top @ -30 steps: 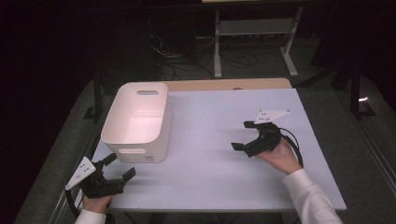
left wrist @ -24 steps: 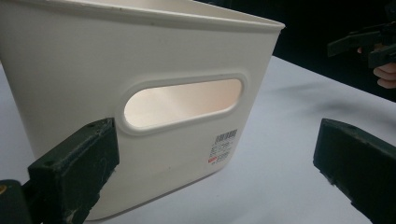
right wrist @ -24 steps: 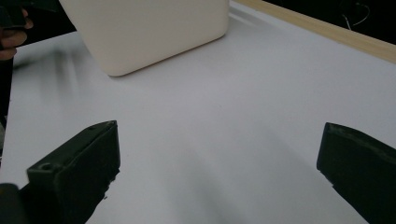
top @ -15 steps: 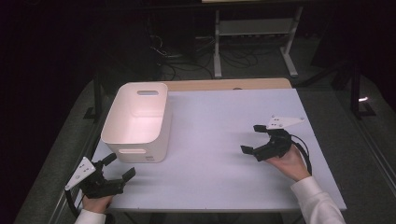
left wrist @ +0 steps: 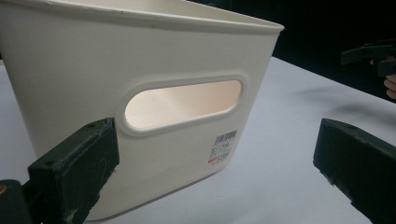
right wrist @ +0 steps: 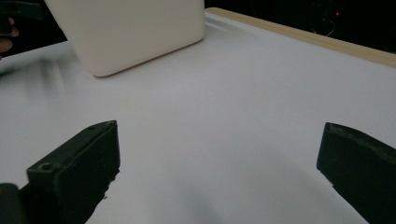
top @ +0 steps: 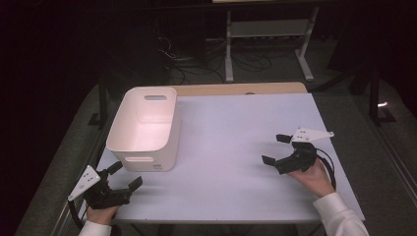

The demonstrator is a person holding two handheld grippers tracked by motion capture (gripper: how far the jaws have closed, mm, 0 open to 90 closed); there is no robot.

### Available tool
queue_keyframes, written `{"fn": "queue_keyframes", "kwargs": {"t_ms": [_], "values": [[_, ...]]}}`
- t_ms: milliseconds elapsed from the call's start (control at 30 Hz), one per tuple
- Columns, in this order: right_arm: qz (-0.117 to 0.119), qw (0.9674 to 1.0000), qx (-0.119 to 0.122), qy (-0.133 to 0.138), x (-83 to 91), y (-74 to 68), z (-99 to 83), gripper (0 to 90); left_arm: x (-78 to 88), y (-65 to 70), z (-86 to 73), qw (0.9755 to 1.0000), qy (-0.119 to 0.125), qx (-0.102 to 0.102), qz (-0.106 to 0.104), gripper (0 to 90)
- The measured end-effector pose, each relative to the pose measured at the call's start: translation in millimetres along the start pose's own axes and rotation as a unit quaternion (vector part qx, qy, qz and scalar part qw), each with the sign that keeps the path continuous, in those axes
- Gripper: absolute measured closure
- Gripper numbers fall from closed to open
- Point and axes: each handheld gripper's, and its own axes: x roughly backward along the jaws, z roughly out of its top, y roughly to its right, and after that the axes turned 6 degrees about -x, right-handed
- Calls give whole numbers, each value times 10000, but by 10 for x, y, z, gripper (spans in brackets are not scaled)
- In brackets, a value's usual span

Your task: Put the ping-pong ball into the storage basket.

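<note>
A white plastic bin (top: 144, 128) with handle cut-outs stands on the left half of the white table (top: 231, 123); it looks empty from above. My left gripper (top: 126, 176) rests at the table's front left corner, open, jaws aimed at the bin's near end. In the left gripper view the bin (left wrist: 154, 70) with its handle slot and barcode sticker is close ahead between the wide-apart jaws. My right gripper (top: 275, 149) sits at the right of the table, open, holding nothing. The right gripper view looks across bare table to the bin (right wrist: 130, 32).
A wooden strip (top: 241, 89) borders the table's far edge. Beyond it stand a metal shelf frame (top: 268, 34) and cables on a dark floor. The other gripper (left wrist: 369, 53) appears far off in the left gripper view.
My right gripper has moved toward the right and nearer the table's front edge. The left gripper and the bin have stayed put.
</note>
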Motion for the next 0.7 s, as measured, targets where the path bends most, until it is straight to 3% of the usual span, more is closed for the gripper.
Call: {"fn": "queue_keyframes", "kwargs": {"t_ms": [300,400,700], "values": [[-103,9989,-109,443,225,72,-118,0,-1,1,0,10000,-10,5,3,0],[-119,9985,-198,504,274,93,-157,0,0,0,-1,10000,2,3,-1,0],[-277,9974,-103,659,382,103,-254,0,-6,-1,1,10000,19,5,-10,0]]}}
